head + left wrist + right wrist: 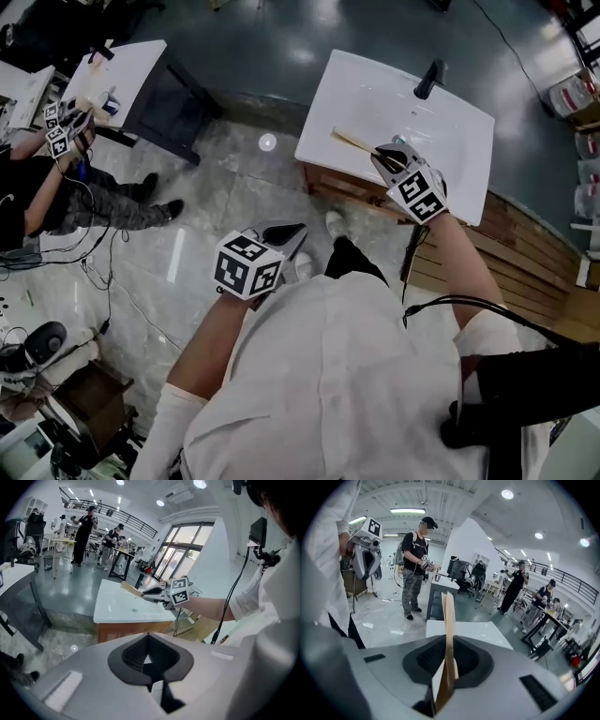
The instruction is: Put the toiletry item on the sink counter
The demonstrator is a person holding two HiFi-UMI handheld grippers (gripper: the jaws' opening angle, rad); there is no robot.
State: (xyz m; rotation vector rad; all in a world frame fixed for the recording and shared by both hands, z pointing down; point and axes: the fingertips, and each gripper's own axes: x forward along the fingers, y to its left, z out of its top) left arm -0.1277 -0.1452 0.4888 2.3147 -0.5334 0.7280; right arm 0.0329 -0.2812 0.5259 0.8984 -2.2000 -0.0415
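Observation:
The toiletry item is a long flat tan packet (351, 141). My right gripper (382, 155) is shut on its near end and holds it over the left part of the white sink counter (375, 84). In the right gripper view the packet (449, 630) stands on edge between the pads and points out over the counter (476, 632). My left gripper (286, 234) hangs low over the floor, left of the counter, shut with nothing in it. The left gripper view shows the right gripper (152, 592) and the packet (131, 589) above the counter (122, 609).
A black faucet (429, 80) stands at the counter's far edge. Wooden boards (525, 244) lie on the floor to the right. At far left another person (37, 187) with grippers works at a white table (127, 70). Cables trail on the floor.

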